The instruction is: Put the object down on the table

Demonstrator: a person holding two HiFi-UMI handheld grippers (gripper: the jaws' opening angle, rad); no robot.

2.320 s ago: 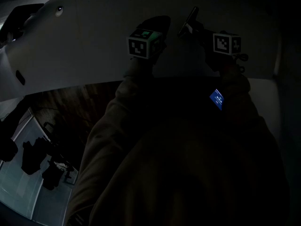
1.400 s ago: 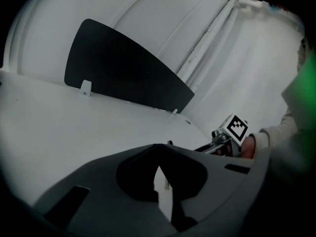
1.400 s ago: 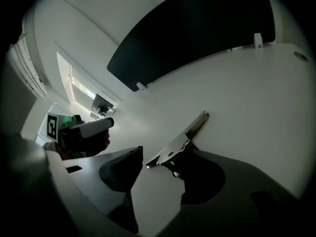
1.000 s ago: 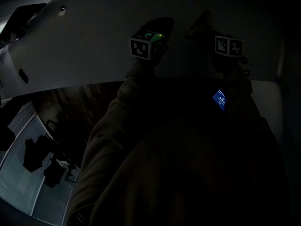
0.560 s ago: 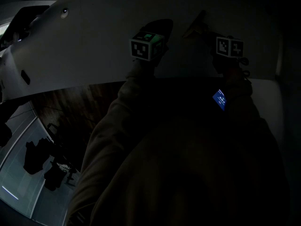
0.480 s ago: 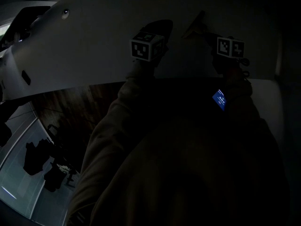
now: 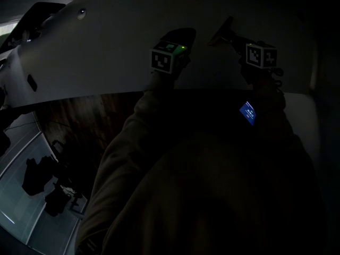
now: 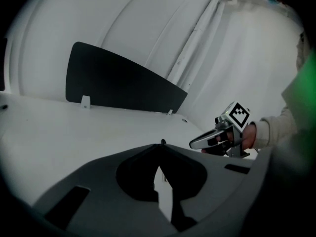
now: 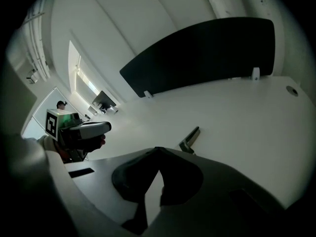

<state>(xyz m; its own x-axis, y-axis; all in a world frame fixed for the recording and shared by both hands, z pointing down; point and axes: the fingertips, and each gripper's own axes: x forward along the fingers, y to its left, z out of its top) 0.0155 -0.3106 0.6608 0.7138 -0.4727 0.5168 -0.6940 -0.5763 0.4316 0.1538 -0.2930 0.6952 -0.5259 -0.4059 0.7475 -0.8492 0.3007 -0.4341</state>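
A small dark L-shaped metal piece (image 9: 190, 138) lies flat on the white table (image 9: 237, 112), just beyond my right gripper (image 9: 157, 150). The right gripper's jaws have just been closing and now stand shut with nothing between them, a little above the table. In the left gripper view its silver fingers (image 8: 202, 141) look closed too. My left gripper (image 8: 161, 145) hovers over the table with its jaws together and nothing in them. In the dark head view the left gripper (image 7: 182, 34) and the right gripper (image 7: 222, 32) sit side by side.
A black divider panel (image 8: 118, 85) stands along the table's far edge, also the black panel (image 9: 197, 58). A cable hole (image 9: 292, 90) is at the right. Dark wooden floor (image 7: 79, 121) lies below the table's near edge. A small blue screen (image 7: 246, 112) glows on the right sleeve.
The right gripper has lifted slightly off the table. The left gripper has stayed in place. The head view has shifted a little.
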